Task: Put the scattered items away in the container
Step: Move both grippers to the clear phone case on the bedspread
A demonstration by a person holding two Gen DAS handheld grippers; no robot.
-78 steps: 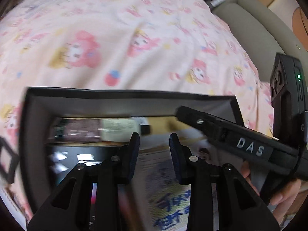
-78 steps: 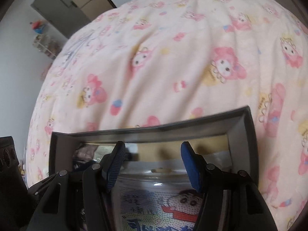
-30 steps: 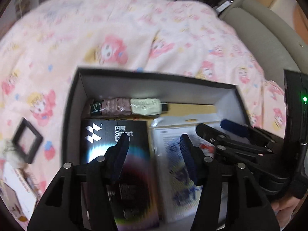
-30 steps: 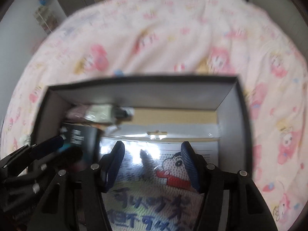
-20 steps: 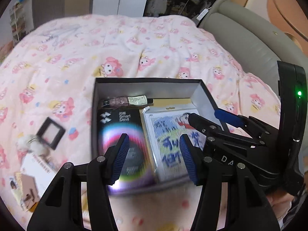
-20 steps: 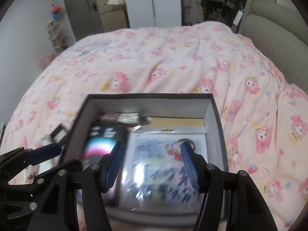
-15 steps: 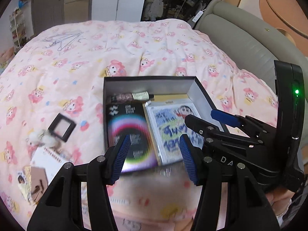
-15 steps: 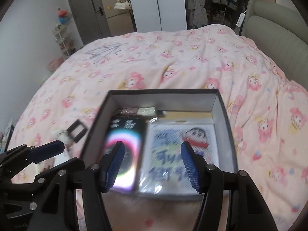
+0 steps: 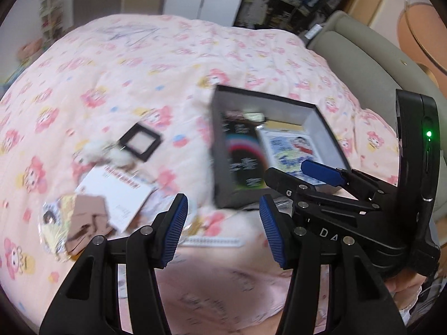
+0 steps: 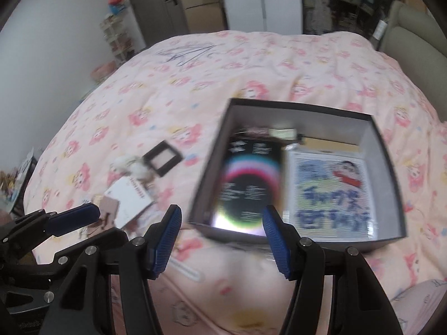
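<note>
Hovering empty left gripper, box rim clear, blanket open

**Handheld gripper hardware**

Left gripper and right gripper: black angular link arms with silver screws, ribbed blue pads. Right unit bears white "DA" lettering and a green indicator light.
</note>
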